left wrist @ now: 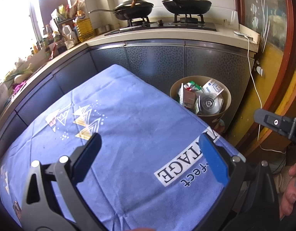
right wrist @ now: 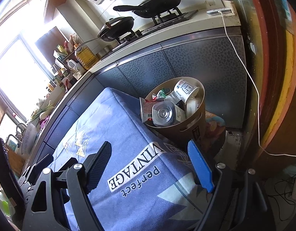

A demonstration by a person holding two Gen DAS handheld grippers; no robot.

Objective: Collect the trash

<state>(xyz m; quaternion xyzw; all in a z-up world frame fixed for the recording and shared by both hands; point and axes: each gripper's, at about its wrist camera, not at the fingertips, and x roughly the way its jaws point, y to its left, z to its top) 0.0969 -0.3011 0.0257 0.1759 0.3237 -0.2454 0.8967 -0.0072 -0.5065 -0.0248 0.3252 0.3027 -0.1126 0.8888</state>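
Note:
A tan round trash bin (left wrist: 226, 94) (right wrist: 198, 119) stands on the floor past the table's far right corner. It is filled with cartons, wrappers and a clear plastic bottle (left wrist: 208, 104) (right wrist: 164, 114). My left gripper (left wrist: 150, 146) hovers open over the blue tablecloth (left wrist: 128, 115), nothing between its fingers. My right gripper (right wrist: 150, 154) is open too, empty, above the cloth's "VINTAGE perfect" print (right wrist: 134, 171), with the bin just beyond its blue finger (right wrist: 201, 167). Part of the right gripper (left wrist: 277, 124) shows at the left view's right edge, with a hand (left wrist: 289, 188) below it.
Dark cabinet fronts (left wrist: 157, 61) run behind the table and bin. Two black pans (left wrist: 186, 3) sit on the stove. Bottles and an oil jug (left wrist: 84, 28) crowd the counter at left. A white cable (right wrist: 252, 80) hangs down by the wooden door frame (right wrist: 273, 77).

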